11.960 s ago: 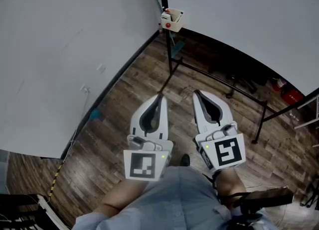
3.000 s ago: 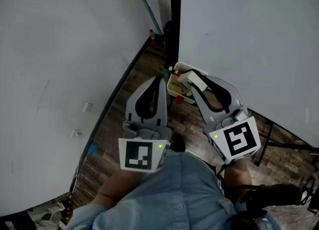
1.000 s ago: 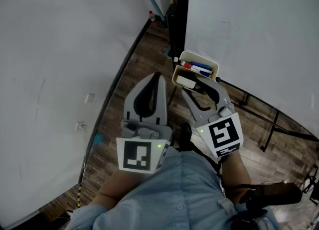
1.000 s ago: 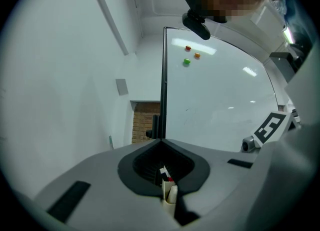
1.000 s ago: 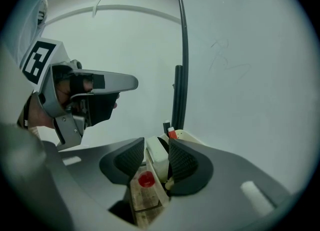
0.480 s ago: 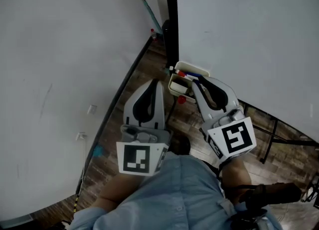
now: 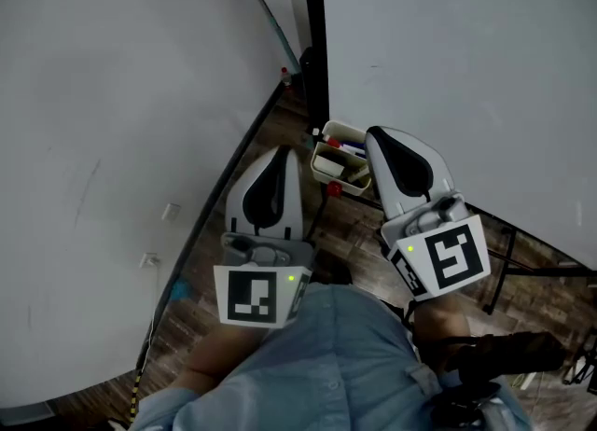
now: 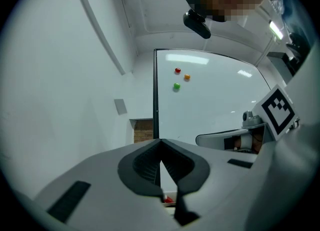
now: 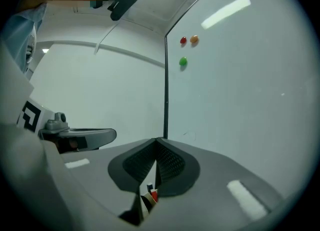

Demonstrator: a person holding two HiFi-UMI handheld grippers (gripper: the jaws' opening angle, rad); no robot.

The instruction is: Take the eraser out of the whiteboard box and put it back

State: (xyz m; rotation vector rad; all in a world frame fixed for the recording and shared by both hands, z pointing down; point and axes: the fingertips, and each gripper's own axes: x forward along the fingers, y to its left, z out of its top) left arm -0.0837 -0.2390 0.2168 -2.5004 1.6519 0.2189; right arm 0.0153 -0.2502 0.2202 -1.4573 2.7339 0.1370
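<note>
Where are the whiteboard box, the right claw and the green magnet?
whiteboard box (image 7: 336,126), head view, on its far rim.
right claw (image 7: 373,135), head view, at its closed tips.
green magnet (image 9: 183,61), right gripper view, on its middle.

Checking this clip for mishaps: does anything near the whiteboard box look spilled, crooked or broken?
Nothing stands out. The whiteboard box hangs upright by the black post, the eraser and markers lie inside it, and nothing lies spilled on the wooden floor below.
</note>
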